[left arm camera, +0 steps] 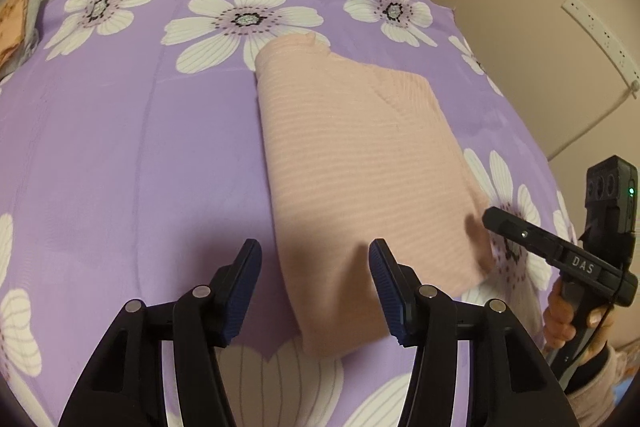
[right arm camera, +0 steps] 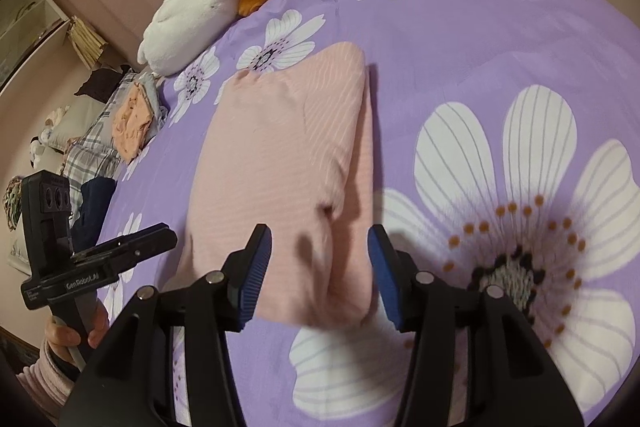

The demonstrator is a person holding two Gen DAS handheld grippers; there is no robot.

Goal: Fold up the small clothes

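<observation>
Containers: I see none on the bed; everything lies loose on the purple flowered sheet (left arm camera: 120, 147).
Pink garment (left arm camera: 360, 163): one, folded into a long slab, flat on the sheet just ahead of both tongs.
Its long axis: in the left wrist view it runs from about 6 o'clock up toward 12, the narrower folded end at the far side; in the right wrist view it leans from 6 toward 11.
Left gripper (left arm camera: 314, 291): fingers spread wide, nothing between them, its near end of the garment lying below the gap.
Right gripper (right arm camera: 318, 275): also spread, empty, poised over the garment's near edge.
Plush toy (right arm camera: 192, 15): one, white with an orange part, at the far edge around 11 o'clock.
Clothes pile (right arm camera: 124, 115): several pieces, peach and plaid among them, at 9 o'clock; the count is unclear.
</observation>
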